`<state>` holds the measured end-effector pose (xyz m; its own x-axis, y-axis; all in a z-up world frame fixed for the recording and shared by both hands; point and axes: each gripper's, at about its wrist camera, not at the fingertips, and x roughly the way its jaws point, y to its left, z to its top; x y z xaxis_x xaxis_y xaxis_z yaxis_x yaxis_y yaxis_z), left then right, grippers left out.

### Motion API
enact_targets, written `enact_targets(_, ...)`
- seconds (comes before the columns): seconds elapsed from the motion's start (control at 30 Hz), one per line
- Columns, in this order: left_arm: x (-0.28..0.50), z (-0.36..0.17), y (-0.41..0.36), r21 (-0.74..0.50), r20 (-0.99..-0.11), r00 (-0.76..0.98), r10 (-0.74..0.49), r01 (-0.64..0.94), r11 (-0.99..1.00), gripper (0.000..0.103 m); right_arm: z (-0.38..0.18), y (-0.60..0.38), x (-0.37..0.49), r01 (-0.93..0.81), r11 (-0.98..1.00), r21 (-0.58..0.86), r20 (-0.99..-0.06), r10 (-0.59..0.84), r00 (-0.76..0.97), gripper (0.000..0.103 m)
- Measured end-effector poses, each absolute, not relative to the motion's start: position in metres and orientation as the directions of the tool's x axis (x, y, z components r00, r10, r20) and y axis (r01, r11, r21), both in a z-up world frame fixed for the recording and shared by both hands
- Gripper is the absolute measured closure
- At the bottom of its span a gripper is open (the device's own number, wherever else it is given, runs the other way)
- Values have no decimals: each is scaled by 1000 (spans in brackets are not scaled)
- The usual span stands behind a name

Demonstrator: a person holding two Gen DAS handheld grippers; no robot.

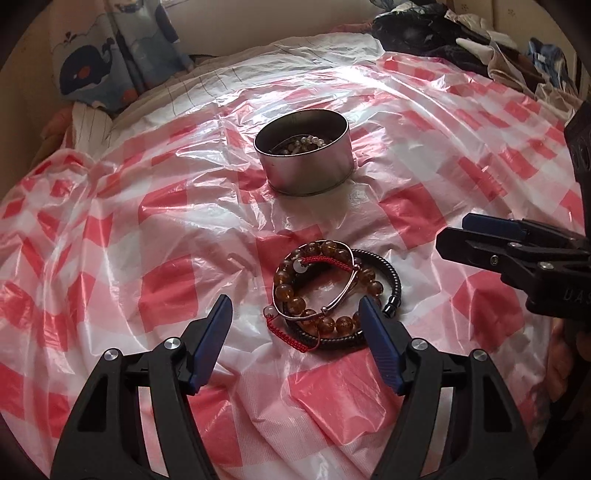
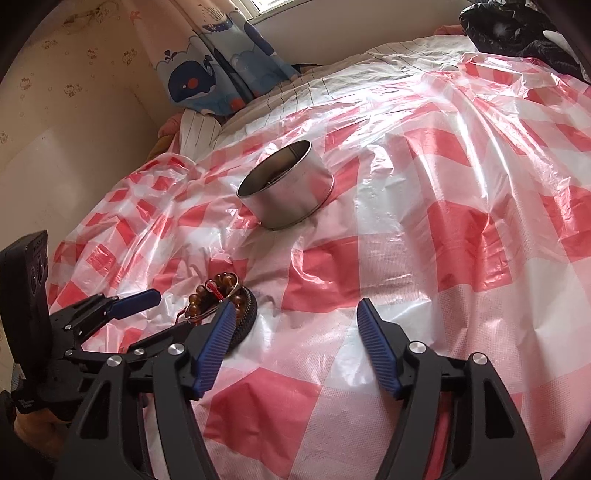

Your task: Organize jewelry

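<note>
From the left wrist, the left gripper (image 1: 295, 325) stands wide open and holds nothing; its blue fingers (image 1: 212, 341) flank the near side of a heap of bracelets (image 1: 332, 291) lying mid-bed on the sheet (image 1: 129, 240), the right finger overlapping the heap's rim in this view, though whether it touches I cannot tell; the heap is amber beads, a red cord, a thin metal bangle and a dark braided band, all interlaced; beyond it, toward the far edge, sits a tin (image 1: 303, 158) with pearls already inside; the right gripper (image 1: 454, 240) enters from the right edge, empty. From the right wrist, the right gripper (image 2: 293, 328) is likewise wide open over bare sheet, nothing between its fingers; the bracelets (image 2: 221, 295) lie just left of it, the left gripper (image 2: 147, 299) beyond them, and the tin (image 2: 291, 184) further up the bed. The likely trouble: closing on one piece would drag the tangled rest along, or the cord would snag; the slick, crumpled plastic could bunch into the grip; the soft bed beneath could let the tin tip if knocked. The sheet is red-and-white checked plastic; a whale-print curtain (image 2: 207, 77) hangs at the far left corner, dark clothes (image 1: 443, 33) piled far right.
</note>
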<state>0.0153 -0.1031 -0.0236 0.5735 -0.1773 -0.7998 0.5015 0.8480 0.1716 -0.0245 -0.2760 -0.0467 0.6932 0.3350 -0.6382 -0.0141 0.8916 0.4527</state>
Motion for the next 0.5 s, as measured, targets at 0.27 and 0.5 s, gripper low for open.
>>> enact_targets(0.27,27,-36,-118,265,-799,591,-111,511,818,36,-47,-275,-22,-23,888,459,-638,347,688,32)
enact_targets(0.5,50,-23,-86,19,-796,559,-232,406,914,72,-47,-275,-22,-24,883,469,-633,355,687,30)
